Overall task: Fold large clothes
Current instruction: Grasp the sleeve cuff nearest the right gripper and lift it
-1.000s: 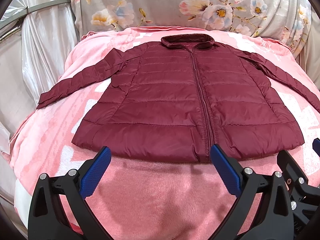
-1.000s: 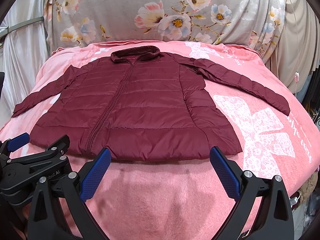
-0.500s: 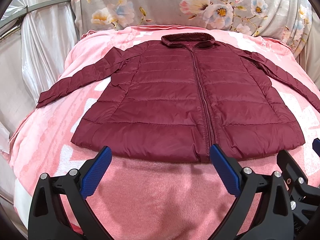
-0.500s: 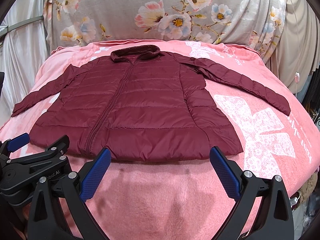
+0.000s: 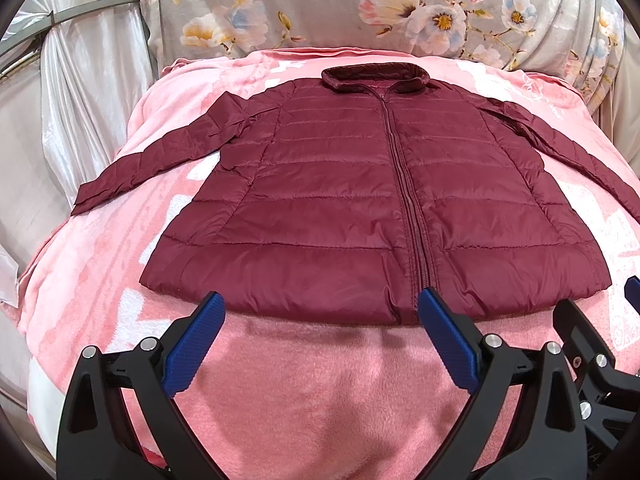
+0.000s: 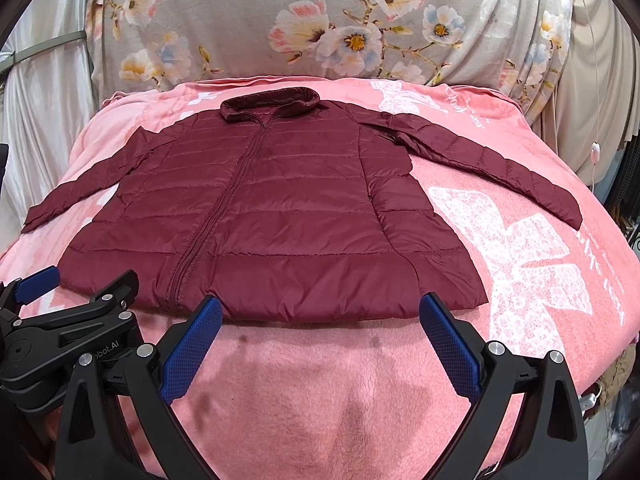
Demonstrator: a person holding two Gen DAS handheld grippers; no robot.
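Here the jacket lies flat on the blanket, both grippers' jaws spread wide, empty.

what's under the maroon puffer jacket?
The maroon quilted puffer jacket lies flat, zipped, on a pink fleece blanket with white floral print, which shows on all sides. Whatever lies directly beneath the jacket is covered and cannot be seen.

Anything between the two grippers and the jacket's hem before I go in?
Nothing visible. Only bare pink blanket separates the open left gripper and open right gripper from the near hem of the maroon jacket, which lies flat, sleeves spread.
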